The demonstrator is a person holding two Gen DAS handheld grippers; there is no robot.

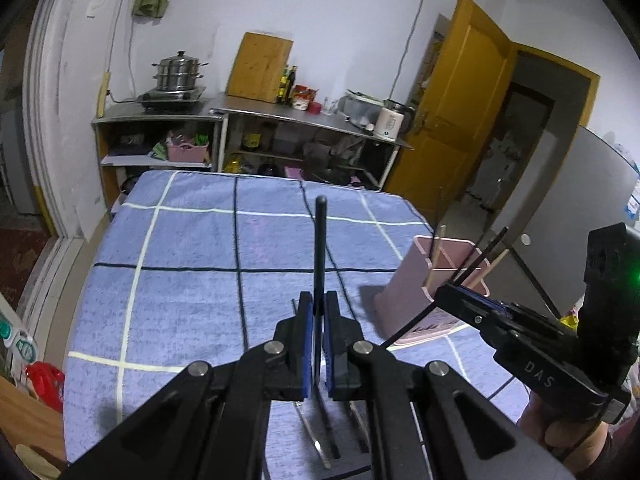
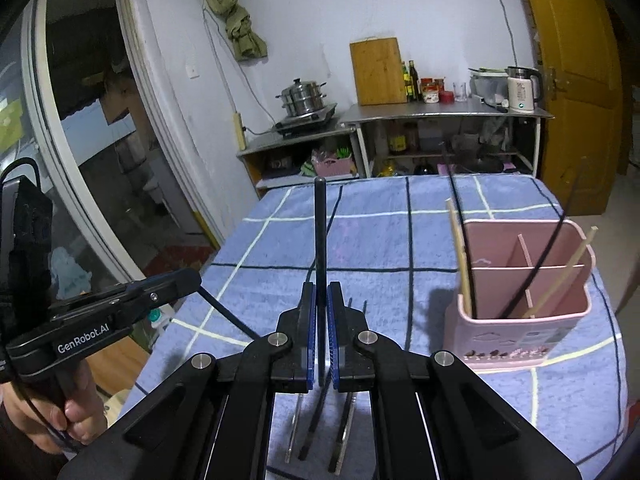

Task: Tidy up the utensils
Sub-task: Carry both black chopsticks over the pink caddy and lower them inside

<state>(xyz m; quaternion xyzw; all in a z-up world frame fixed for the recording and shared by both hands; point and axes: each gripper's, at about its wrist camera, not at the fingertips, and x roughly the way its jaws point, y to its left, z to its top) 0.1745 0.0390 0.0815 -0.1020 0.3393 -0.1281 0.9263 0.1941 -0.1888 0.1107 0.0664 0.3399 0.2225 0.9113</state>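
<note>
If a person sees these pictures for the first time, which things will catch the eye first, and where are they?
First comes the black chopstick that each gripper holds upright between its blue-padded fingers, in the middle of each view. Next is the pink holder on the right side of the blue checked cloth, with chopsticks already leaning in its compartments. Behind, a wooden cutting board leans against the white wall.

White walls point(image 2: 360, 8), a steel counter point(image 2: 448, 110), a yellow door point(image 1: 452, 120); perhaps a window point(image 2: 80, 128) left.
</note>
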